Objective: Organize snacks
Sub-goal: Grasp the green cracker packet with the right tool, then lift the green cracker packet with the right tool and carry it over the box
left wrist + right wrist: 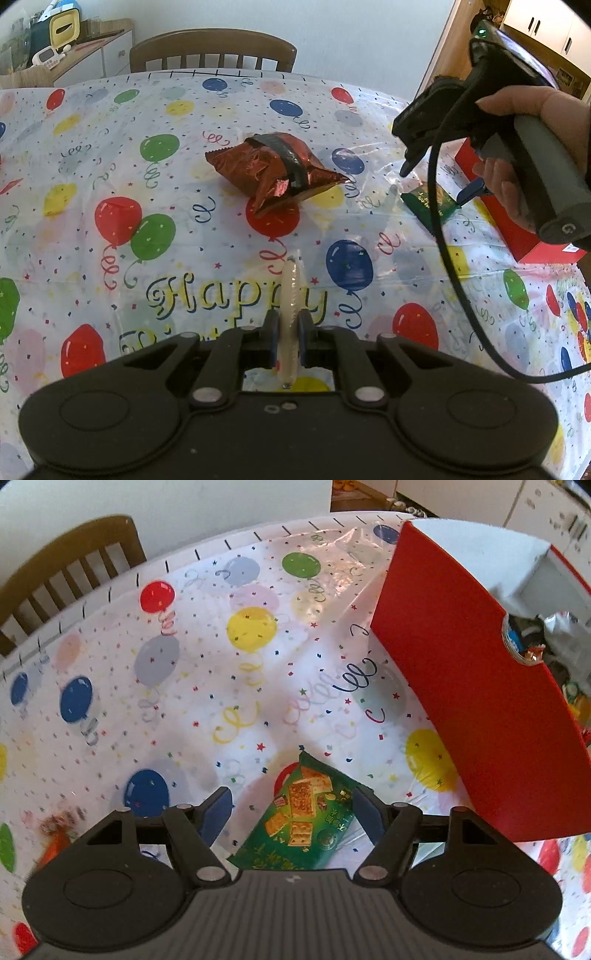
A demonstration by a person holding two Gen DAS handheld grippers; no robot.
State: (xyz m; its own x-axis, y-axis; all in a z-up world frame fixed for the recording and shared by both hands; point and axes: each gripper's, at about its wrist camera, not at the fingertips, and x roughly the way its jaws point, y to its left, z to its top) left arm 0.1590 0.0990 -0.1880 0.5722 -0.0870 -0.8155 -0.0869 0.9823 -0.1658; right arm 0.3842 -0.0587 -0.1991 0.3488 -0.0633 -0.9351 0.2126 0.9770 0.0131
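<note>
My left gripper (290,326) is shut on a thin pale stick-shaped snack (291,291), which stands up between its pads above the balloon tablecloth (166,240). A crinkled red foil snack bag (273,170) with a dark band lies further out on the table. At the right, a hand holds my right gripper (436,182) pointing down over a green cracker packet (430,201). In the right wrist view that green packet (306,812) lies flat between the spread fingers (218,808) of the right gripper (291,810); the pads do not press on it.
A red box (461,701) stands just right of the green packet, open at the top with several wrapped snacks (546,638) inside. A wooden chair (214,51) is at the table's far edge. A black cable (443,258) hangs from the right gripper.
</note>
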